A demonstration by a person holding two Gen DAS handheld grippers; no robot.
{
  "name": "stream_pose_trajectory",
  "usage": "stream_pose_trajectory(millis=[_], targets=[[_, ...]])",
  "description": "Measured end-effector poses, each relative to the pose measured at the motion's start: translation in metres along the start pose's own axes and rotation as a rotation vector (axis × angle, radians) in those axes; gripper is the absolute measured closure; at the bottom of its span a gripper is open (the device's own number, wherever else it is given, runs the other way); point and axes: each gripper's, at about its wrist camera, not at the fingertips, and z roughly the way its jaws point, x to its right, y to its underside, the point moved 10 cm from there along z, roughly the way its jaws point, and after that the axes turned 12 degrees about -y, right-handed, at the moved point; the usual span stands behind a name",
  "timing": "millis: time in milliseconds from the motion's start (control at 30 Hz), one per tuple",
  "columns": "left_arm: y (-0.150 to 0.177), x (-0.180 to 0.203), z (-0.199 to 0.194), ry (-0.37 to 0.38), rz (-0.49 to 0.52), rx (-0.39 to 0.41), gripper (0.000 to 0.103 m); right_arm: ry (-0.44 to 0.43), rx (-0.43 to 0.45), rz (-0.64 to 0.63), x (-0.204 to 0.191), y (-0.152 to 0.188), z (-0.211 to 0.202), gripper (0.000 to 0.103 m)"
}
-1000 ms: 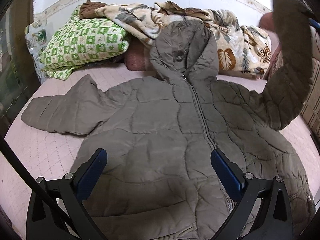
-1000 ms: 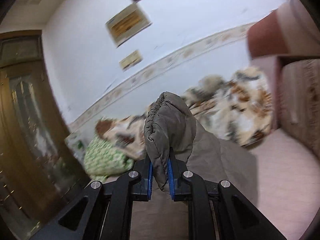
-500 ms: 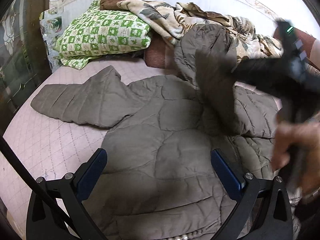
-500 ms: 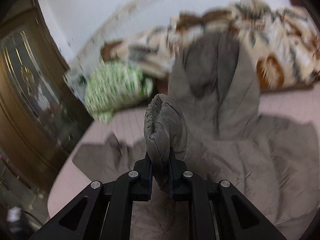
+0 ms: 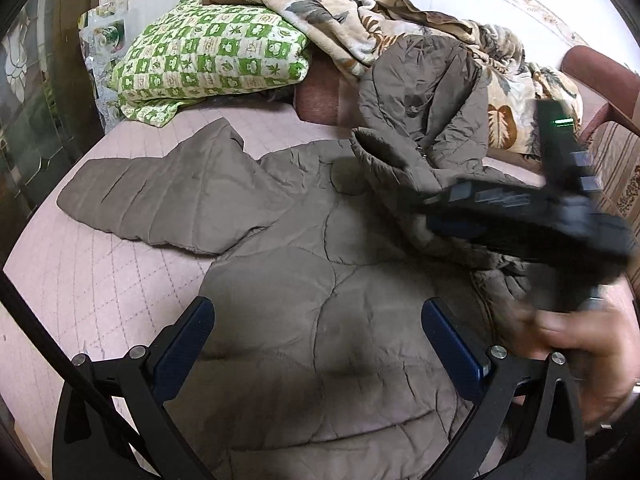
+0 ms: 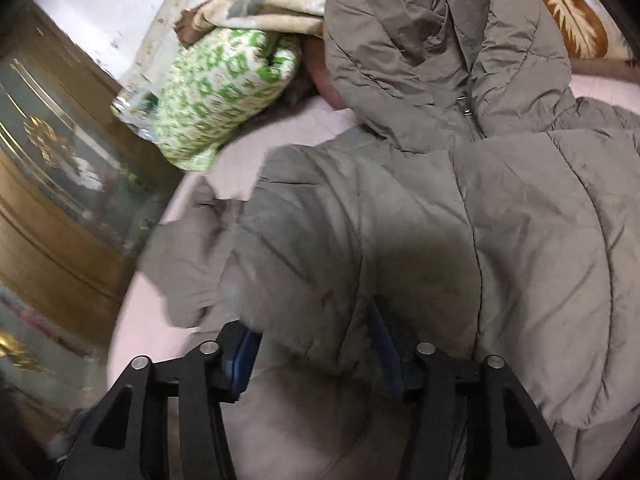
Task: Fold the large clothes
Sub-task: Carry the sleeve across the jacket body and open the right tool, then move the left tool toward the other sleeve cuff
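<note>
One sleeve (image 5: 404, 184) had just been carried across: a second earlier the right gripper (image 6: 316, 354) held its cuff pinched high above the bed, and now that sleeve lay folded over the chest of the grey quilted jacket (image 5: 320, 320), just below the hood (image 5: 424, 92). The right gripper's jaws had since parted, standing spread with the cuff fabric lying loose between them; the view there was blurred, so whether the cloth had fully dropped free was hard to say. The left gripper (image 5: 316, 336) hovered over the jacket's lower body with its fingers wide apart, gripping nothing. The jacket lay spread front-up on the pink bed (image 5: 80, 280), and the other sleeve (image 5: 160, 200) stretched out flat toward the green pillow (image 5: 208, 60). By my judgement the first sleeve fold was done, and the outstretched sleeve was next.
</note>
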Motion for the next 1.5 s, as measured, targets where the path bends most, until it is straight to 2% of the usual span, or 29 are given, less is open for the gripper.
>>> stream_pose_trajectory(millis=[67,100,200,267,367,433,500,567,633,700,800,900,1000,1133,1267,1400,1500], targets=[[-0.003,0.0,0.006,-0.006,-0.008,-0.01,0.0,-0.068,0.017,-0.012,-0.014,-0.002,-0.023,0.044],[-0.005,0.001,0.01,-0.008,-0.012,-0.019,0.0,-0.074,0.027,-0.03,-0.019,-0.002,-0.034,0.04],[-0.008,0.002,0.016,-0.015,-0.028,-0.032,0.0,-0.031,0.071,-0.107,-0.025,-0.012,-0.075,0.037],[-0.009,0.004,0.017,-0.017,-0.028,-0.032,0.0,0.095,0.14,-0.148,-0.009,-0.026,-0.112,0.035],[-0.009,0.008,0.015,-0.017,-0.013,-0.019,0.0,0.378,0.192,-0.133,0.049,-0.042,-0.164,0.034],[-0.01,0.011,0.015,-0.021,0.0,-0.008,0.0,0.529,0.196,-0.093,0.09,-0.042,-0.189,0.034],[-0.01,0.014,0.016,-0.024,0.011,-0.009,0.0,0.63,0.157,-0.027,0.132,-0.033,-0.199,0.035],[-0.009,0.016,0.019,-0.021,0.014,-0.018,0.0,0.664,0.114,0.03,0.166,-0.017,-0.196,0.035],[-0.009,0.017,0.02,-0.02,0.018,-0.02,0.0,0.669,0.059,0.034,0.183,0.0,-0.184,0.033],[-0.01,0.016,0.019,-0.024,0.023,-0.013,0.0,0.696,0.053,-0.009,0.186,0.005,-0.179,0.031],[-0.012,0.009,0.017,-0.024,0.011,-0.002,0.0,0.718,0.053,-0.001,0.178,0.002,-0.19,0.031],[-0.016,-0.005,0.015,-0.032,-0.017,0.004,0.0,0.697,0.111,-0.055,0.147,-0.008,-0.199,0.031],[-0.017,-0.019,0.015,-0.039,-0.049,0.0,0.0,0.618,0.119,-0.129,0.102,-0.002,-0.197,0.031],[-0.02,-0.038,0.013,-0.055,-0.09,0.007,0.0,0.453,0.119,-0.182,0.044,0.029,-0.191,0.031],[-0.02,-0.054,0.011,-0.099,-0.111,0.025,0.0,0.366,0.091,-0.269,-0.009,0.064,-0.177,0.031],[-0.018,-0.065,0.012,-0.135,-0.124,0.034,0.0,0.27,0.084,-0.319,-0.041,0.082,-0.15,0.027],[-0.015,-0.07,0.016,-0.172,-0.107,0.037,0.0,0.283,0.053,-0.376,-0.044,0.086,-0.134,0.027]])
